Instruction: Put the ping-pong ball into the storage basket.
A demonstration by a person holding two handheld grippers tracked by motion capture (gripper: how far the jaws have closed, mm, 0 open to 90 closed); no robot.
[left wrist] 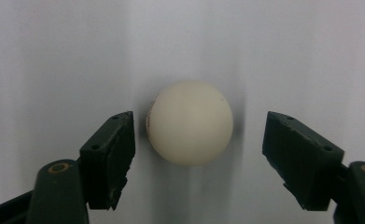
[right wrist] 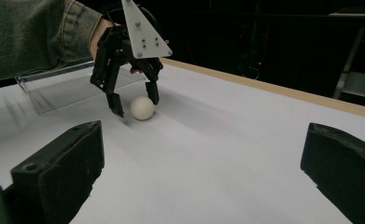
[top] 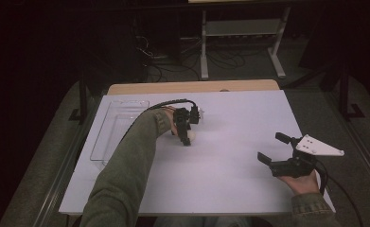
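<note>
The place looked like a lab or test room rather than a home. A plain white sheet covered the tabletop, whose wooden edge showed at the far side, and the room around it was dark. Loose cables lay tangled on the grey floor behind, beside a white metal stand with a shelf. Dark metal frame legs stood at the sides. On the sheet sat a clear plastic tray, and a person in green sleeves worked with cabled handheld tools.
</note>
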